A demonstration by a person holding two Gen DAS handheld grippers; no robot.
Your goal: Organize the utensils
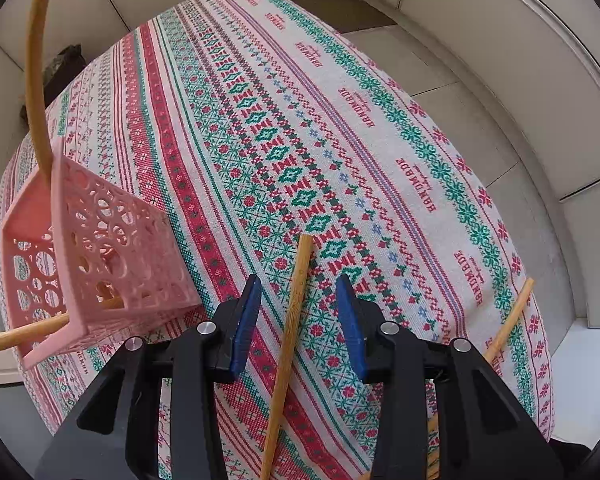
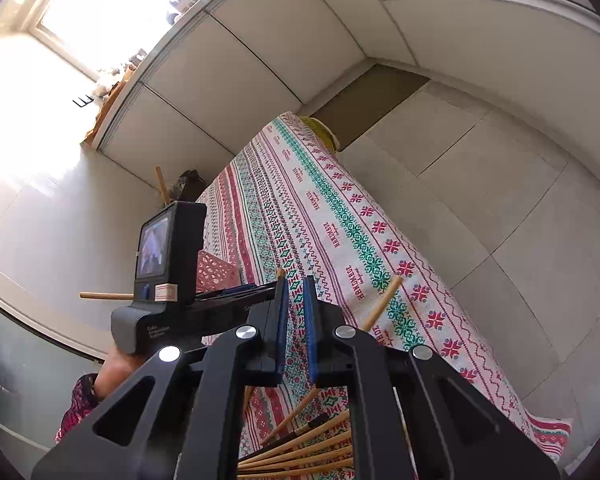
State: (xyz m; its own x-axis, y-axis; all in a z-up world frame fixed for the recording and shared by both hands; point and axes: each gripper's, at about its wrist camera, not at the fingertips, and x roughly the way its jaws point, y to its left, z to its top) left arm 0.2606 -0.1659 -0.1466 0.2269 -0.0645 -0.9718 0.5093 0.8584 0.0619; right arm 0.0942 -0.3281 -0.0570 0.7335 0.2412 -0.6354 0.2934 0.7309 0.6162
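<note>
My left gripper is open above a bamboo chopstick that lies on the patterned tablecloth between its blue pads, apart from both. A pink perforated holder stands to the left with two chopsticks in it, one leaning out over its rim. Another chopstick lies at the right. In the right wrist view my right gripper has its blue pads a narrow gap apart with nothing between them. Several chopsticks lie below it, one chopstick slanting up. The holder shows behind the left gripper's body.
The table stands on a tiled floor near white cabinet walls. A bright window is at the top left. A yellow-green object sits at the table's far end. A dark bundle lies beyond the table's left edge.
</note>
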